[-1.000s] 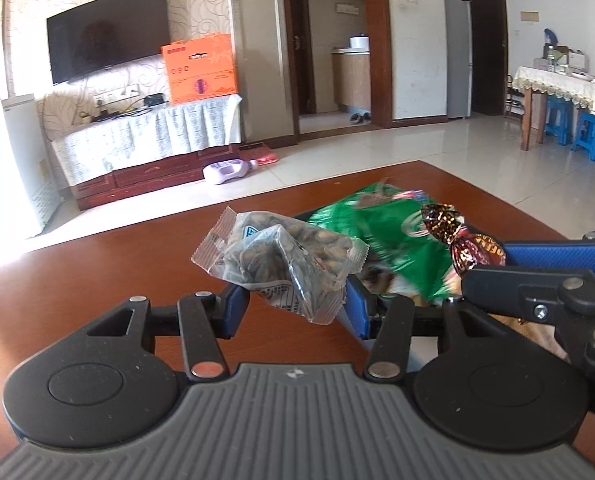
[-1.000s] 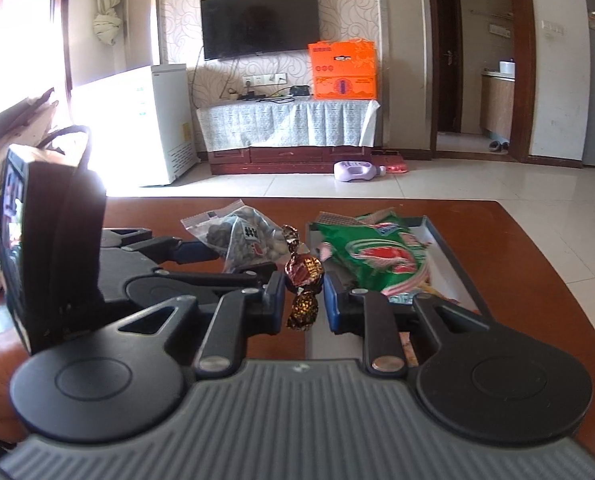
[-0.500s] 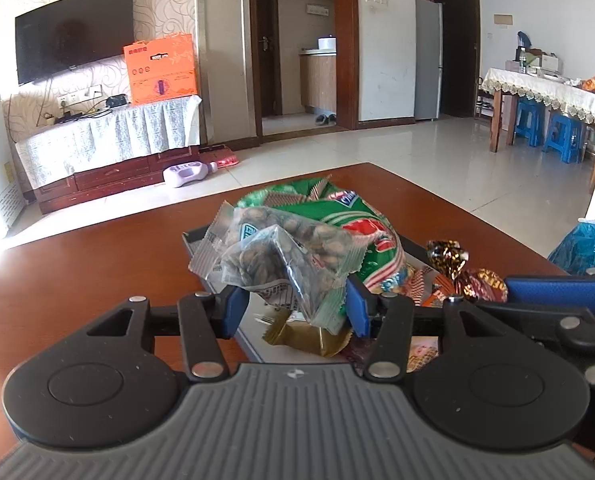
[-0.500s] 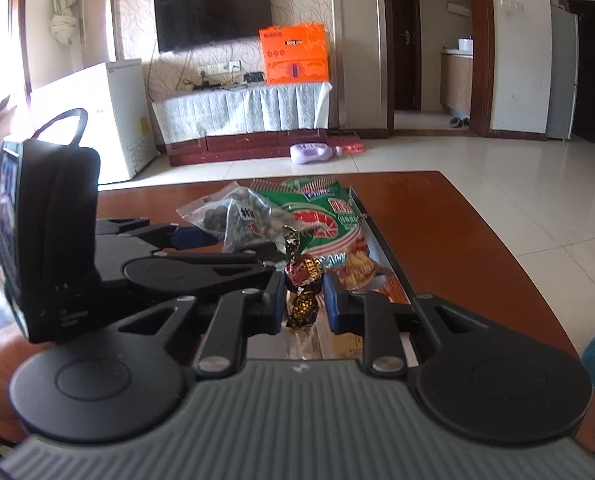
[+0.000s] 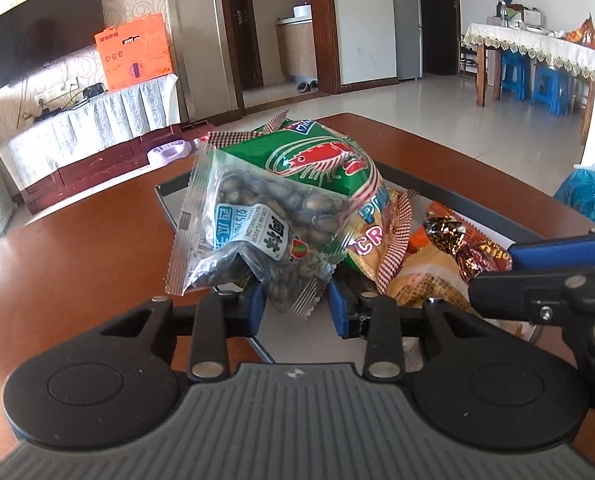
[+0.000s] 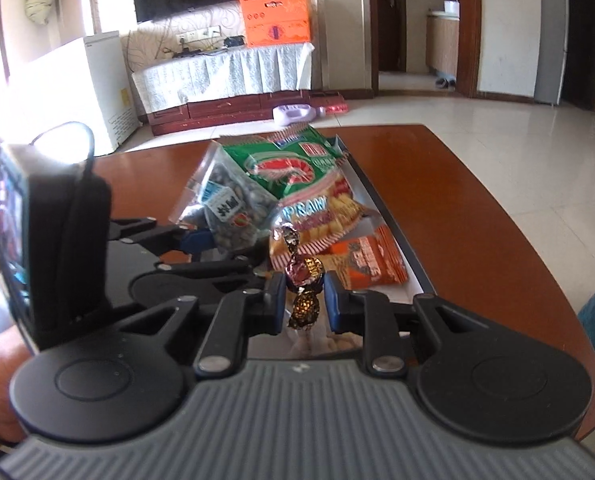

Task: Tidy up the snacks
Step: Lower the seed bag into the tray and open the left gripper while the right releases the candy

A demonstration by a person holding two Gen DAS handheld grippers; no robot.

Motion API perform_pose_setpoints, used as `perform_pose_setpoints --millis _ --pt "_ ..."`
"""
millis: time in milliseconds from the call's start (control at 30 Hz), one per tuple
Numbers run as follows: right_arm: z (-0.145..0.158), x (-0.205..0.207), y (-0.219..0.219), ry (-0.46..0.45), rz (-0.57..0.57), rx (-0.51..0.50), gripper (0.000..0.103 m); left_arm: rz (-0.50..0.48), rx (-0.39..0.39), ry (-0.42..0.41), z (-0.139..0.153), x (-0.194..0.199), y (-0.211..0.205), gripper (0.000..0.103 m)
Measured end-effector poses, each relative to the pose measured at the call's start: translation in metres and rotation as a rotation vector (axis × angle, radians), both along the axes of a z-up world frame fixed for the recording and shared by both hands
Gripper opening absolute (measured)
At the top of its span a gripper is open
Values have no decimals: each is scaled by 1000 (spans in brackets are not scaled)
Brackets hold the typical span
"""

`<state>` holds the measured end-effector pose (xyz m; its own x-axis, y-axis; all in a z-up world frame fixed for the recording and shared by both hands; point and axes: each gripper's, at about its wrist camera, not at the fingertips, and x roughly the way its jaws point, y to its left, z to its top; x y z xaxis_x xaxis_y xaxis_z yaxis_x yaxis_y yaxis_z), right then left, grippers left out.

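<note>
Left claw (image 5: 295, 304) closing, seed packet (image 5: 257, 236) hiding tray (image 5: 449, 188).

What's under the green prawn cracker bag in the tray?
Under the green prawn cracker bag an orange packet and a tan wrapper show, lying in the tray. Anything deeper beneath the bag is covered.

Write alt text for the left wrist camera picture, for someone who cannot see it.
The left gripper, its jaws closing, holds a clear packet of watermelon seeds over a tray on a brown table. The tray holds a green prawn cracker bag; at right, the right gripper holds a foil-wrapped candy.
</note>
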<state>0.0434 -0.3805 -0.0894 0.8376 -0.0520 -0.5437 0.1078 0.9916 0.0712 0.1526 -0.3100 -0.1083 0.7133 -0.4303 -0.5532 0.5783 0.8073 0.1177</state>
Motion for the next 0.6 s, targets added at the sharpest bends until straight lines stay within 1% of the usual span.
perform_pose_setpoints --millis 133,267,367,500,600 --pt "1 0 -3 -13 2 0 24 0 -18 8 -1 -1 6 39" --pt "-2 5 -5 4 16 19 24 20 28 -21 -3 -1 14 39" --pt "-4 7 -2 10 43 27 24 34 47 -22 -3 -1 21 39" --pt "-2 8 7 2 78 5 24 49 58 -22 -1 0 28 39" --pt "0 7 6 -17 60 -39 24 59 44 -15 1 -2 28 40"
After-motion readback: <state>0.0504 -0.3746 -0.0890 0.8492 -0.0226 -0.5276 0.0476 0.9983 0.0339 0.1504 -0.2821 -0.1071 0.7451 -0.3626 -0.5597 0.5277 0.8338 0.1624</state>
